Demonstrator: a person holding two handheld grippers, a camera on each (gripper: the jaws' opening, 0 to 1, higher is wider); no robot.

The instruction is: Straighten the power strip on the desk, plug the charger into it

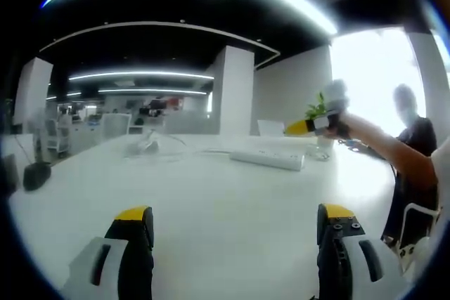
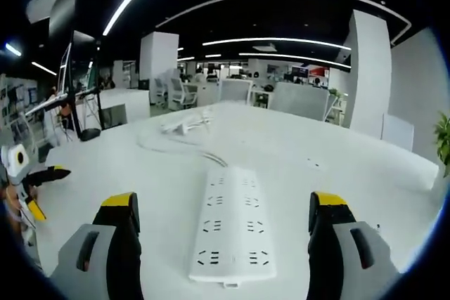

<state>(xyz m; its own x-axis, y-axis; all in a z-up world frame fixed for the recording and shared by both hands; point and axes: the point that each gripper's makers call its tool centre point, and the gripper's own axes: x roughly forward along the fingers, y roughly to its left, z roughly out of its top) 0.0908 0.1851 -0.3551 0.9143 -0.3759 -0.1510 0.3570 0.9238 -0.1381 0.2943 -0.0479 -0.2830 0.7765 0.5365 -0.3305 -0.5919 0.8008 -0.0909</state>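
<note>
One power strip [image 2: 230, 226] is what everything hinges on here, and it's sitting flat on the white desk [image 2: 337, 152] right in front of the right gripper [image 2: 226, 233], basically framed between its two jaws. Its long axis runs straight away from that gripper, near end toward the camera, far end pointing off toward the cable [image 2: 176, 147] that snakes out across the desk. The jaws are spread wide, nothing in them, and they stand on either side of the strip without touching it as far as I can tell.

In the left gripper view the same strip [image 1: 267, 157] lies well away, across the desk and side-on, so the left gripper [image 1: 235, 233] is clearly the farther one. It's also wide open and empty. So I'd say the right one is the obvious pick for nudging the strip straight.

The small white thing at the end of the cable [image 2: 184, 126] may be the charger, can't really tell. It lies well beyond the strip, toward the far side of the desk.

Nothing sits between the right gripper and the strip. A potted plant [image 1: 316, 110] stands past it near the far edge, and a person [image 1: 415, 138] stands off beyond that side.
</note>
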